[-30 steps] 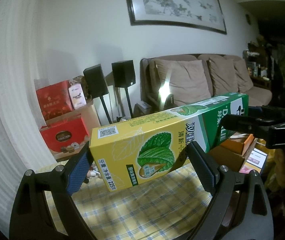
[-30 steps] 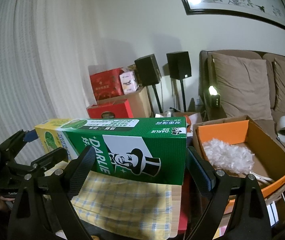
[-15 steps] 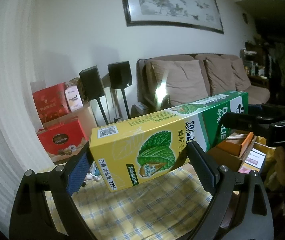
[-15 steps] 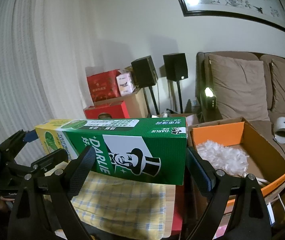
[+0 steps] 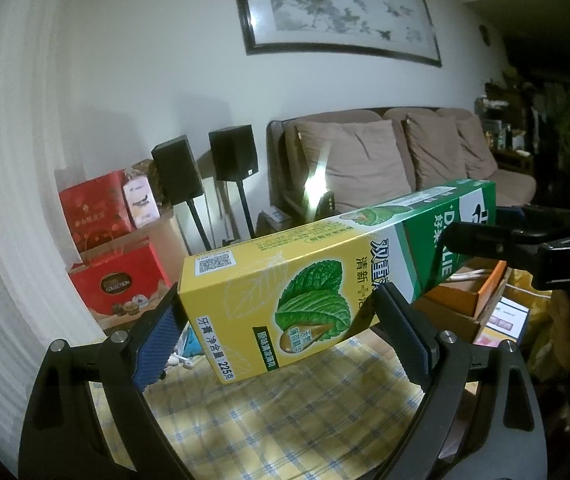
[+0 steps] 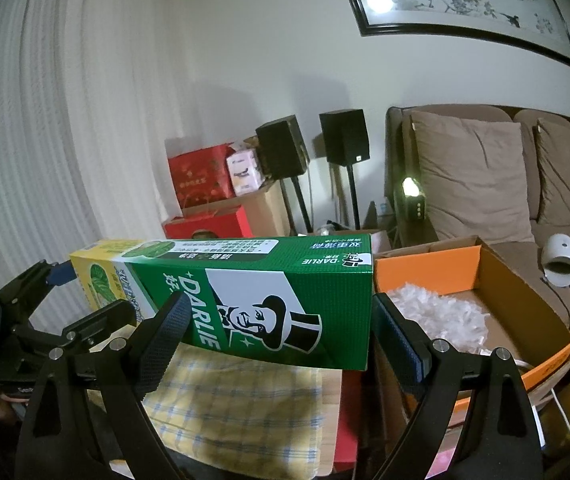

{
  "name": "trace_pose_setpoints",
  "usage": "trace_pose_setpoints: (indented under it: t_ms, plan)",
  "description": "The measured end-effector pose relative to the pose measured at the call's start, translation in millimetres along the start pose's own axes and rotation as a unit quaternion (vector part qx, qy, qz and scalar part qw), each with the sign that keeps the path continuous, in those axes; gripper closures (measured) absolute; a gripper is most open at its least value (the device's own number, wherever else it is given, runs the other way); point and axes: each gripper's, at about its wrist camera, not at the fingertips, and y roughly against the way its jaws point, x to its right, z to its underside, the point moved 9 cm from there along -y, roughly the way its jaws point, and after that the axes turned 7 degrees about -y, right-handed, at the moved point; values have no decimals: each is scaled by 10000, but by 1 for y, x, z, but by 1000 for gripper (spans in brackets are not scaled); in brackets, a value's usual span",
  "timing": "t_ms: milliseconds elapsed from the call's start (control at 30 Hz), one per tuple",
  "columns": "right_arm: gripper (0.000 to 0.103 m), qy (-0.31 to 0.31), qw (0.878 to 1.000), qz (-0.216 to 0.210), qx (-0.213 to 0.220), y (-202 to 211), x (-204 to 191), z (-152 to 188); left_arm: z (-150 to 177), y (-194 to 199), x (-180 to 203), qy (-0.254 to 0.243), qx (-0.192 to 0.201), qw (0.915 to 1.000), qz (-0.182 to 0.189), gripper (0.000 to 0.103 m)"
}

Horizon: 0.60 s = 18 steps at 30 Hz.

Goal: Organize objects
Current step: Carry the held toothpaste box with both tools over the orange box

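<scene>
A long toothpaste box (image 5: 285, 280), yellow at one end and green at the other, hangs level in the air above a yellow checked cloth (image 5: 285, 420). My left gripper (image 5: 279, 300) has its jaws wide around the yellow end, and the blue pad sits against the end edge. My right gripper (image 6: 281, 304) holds the green end (image 6: 285, 300) the same way, its right finger against the end. Each view shows the other gripper at the box's far end: the right gripper (image 5: 481, 224) and the left gripper (image 6: 93, 292).
An open cardboard carton with an orange lining (image 6: 485, 272) and white filler stands right of the cloth-covered table (image 6: 237, 400). Behind are a brown sofa (image 6: 477, 176), two black speakers on stands (image 6: 343, 136) and red gift boxes (image 5: 117, 280) by the curtain.
The box stays in the same place between both pairs of jaws. The room behind it has drifted only slightly in both views.
</scene>
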Motion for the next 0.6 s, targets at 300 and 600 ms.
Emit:
trace_pose_setpoints:
  t_ms: [300,600]
  plan:
    - [11,-18,10000,29,13,3,6,-2,-3,-1,5,-54,21,10000,22,11]
    - [11,-23,10000,26,17,4,7,-3,-7,-2,8,-100,47,9999,39,11]
